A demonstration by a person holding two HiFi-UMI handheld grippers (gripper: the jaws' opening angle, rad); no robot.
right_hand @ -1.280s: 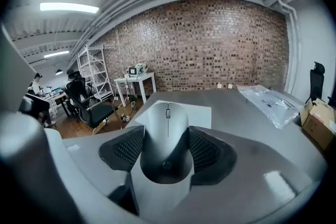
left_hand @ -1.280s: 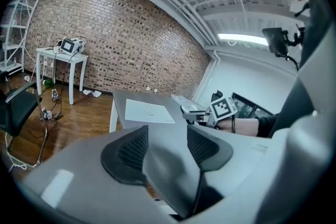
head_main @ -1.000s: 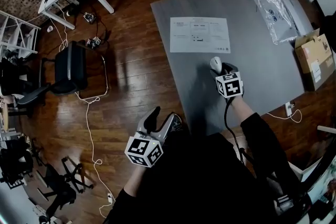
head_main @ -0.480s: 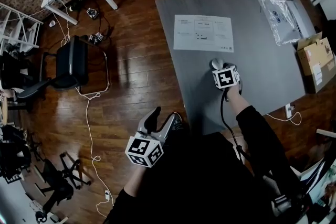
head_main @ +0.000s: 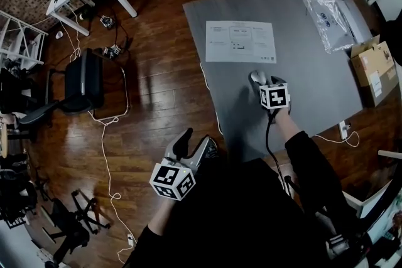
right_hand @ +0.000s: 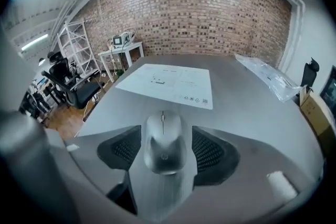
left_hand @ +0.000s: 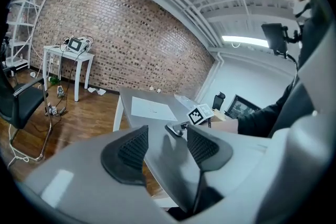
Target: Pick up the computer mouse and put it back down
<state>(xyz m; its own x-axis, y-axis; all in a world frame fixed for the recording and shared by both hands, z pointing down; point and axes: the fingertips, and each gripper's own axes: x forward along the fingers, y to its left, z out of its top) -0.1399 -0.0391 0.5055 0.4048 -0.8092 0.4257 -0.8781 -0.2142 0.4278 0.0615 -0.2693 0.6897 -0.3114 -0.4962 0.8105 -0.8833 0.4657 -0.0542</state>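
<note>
At lower left the left gripper's [head_main: 196, 140] fingers [left_hand: 128, 152] are held wide, empty. Right of centre, the mouse [head_main: 257, 76] is seen on the table [head_main: 301, 41], lengthwise between the right gripper's [right_hand: 167, 150] fingers, just opened clear of it.

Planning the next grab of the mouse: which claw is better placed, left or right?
Right. The right claw has just been opening, with the mouse sitting inside it on the table. The left claw is open and empty, off over the floor, away from the mouse.
</note>
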